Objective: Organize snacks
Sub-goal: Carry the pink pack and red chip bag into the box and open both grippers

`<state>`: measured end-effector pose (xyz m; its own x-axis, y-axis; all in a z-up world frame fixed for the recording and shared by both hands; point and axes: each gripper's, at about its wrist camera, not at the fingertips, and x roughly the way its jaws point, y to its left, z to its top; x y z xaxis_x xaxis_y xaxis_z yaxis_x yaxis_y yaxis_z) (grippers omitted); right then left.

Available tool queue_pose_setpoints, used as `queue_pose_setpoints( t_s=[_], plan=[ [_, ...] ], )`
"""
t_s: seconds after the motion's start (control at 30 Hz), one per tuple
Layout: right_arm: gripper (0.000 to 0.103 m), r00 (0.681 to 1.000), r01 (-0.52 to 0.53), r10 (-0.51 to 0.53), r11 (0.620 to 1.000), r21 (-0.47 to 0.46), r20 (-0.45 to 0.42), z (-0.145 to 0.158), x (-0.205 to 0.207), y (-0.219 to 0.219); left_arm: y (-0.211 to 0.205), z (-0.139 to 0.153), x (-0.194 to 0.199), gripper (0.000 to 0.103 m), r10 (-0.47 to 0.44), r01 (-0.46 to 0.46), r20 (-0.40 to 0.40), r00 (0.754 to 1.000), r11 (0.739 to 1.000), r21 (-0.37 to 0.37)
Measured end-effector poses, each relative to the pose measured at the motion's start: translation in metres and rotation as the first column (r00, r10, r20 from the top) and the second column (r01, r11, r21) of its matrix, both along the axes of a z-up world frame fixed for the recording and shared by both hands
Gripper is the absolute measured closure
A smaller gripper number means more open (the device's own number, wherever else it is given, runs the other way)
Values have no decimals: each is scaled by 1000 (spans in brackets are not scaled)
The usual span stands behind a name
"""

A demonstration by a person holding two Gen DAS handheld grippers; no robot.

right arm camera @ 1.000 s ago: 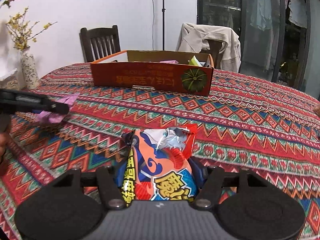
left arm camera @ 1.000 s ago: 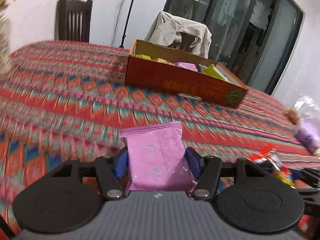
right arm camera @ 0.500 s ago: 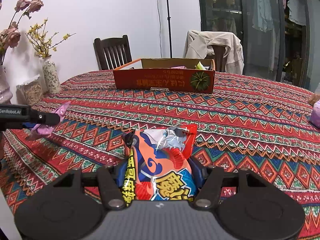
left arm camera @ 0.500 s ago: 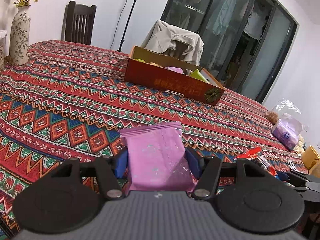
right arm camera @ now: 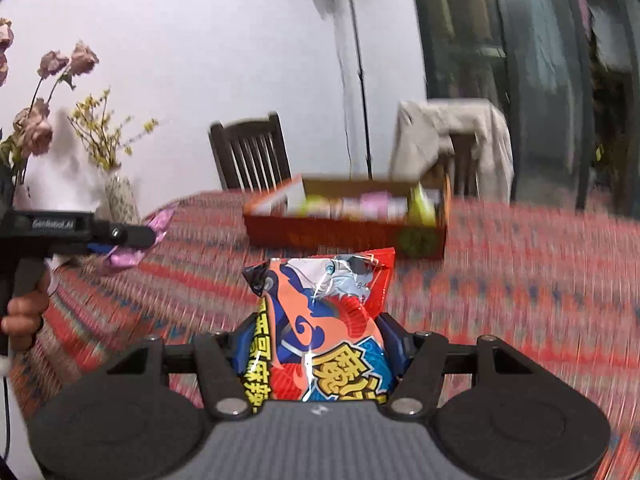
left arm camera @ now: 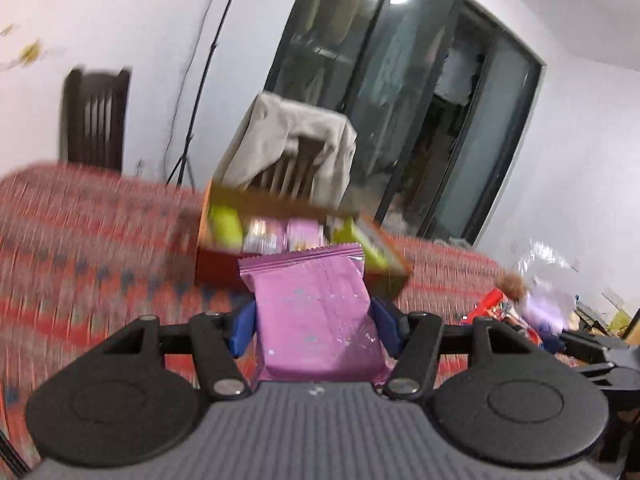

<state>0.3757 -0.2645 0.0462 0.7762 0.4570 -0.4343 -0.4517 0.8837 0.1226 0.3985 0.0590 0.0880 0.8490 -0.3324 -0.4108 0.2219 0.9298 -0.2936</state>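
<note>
Patterned table (right arm camera: 540, 280) carries an open red box (right arm camera: 344, 234) of snacks near its far edge; right gripper (right arm camera: 316, 336) clamps an orange-red snack bag (right arm camera: 320, 320), left gripper (left arm camera: 312, 320) clamps a pink packet (left arm camera: 316, 312), both held above the table.

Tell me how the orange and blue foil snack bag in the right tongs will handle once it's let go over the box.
The orange and blue foil snack bag looks puffy and probably light. Its glossy, crinkled film suggests it is slippery, so it may slide on landing. Standing unsupported above the right tongs, it seems fairly stiff, likely to drop flat, not roll.
</note>
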Motion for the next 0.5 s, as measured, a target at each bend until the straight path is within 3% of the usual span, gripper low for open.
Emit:
queue_pose_setpoints(
  t_s=[0.13,0.27,0.4,0.5],
  plan=[
    [42,997,-42,43,999,-11,64,42,65,9,3,17,77,41,-69,69,-19,997,998,-5],
    [42,998,-47,46,999,11,51,67,150,18,0,6,156,41,-31,36,-91,995,998,45],
    [42,1000,-20,20,1000,14,-21,62,241,37,-2,-24,219,41,24,-6,-181,983,995,99],
    [42,994,7,-5,1000,12,-108,36,299,56,-6,-52,251,41,58,-23,-223,973,988,155]
  ],
)
